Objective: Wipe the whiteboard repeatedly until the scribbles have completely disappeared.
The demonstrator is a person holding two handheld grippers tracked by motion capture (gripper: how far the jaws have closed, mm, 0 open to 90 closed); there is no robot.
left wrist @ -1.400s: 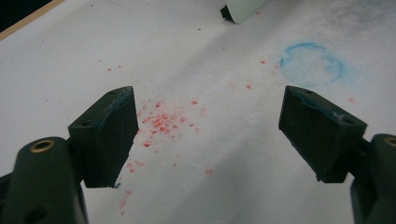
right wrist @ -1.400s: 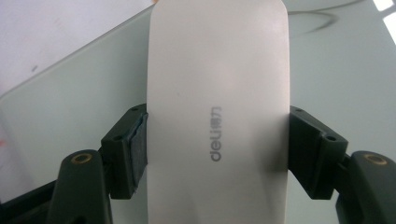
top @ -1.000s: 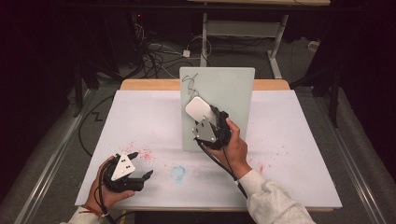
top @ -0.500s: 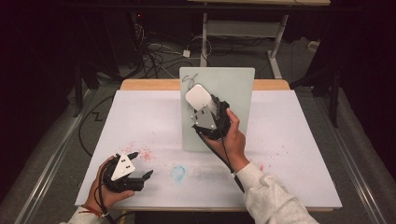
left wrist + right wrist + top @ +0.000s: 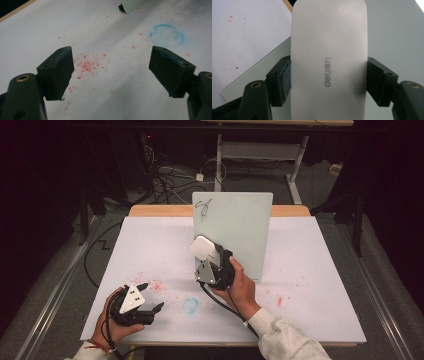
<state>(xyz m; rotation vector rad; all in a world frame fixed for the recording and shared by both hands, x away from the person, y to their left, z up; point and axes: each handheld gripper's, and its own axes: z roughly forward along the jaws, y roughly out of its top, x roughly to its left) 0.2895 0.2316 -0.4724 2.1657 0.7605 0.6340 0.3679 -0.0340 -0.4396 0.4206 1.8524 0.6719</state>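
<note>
White paper (image 5: 320, 270) covers the table; left gripper (image 5: 150, 297) spread, right gripper (image 5: 212, 262) pinching an eraser (image 5: 328, 60).

Bright tabletop, dark surroundings, soft close-ups

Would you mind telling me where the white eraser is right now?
The white eraser is clamped in the right gripper, held up against the lower left part of the upright pale green board near the table's middle in the high view.

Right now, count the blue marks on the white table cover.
1: a faint blue ring-shaped smudge near the front edge of the white table cover, between the two hands; the rest are red specks. Others may be hidden.
</note>
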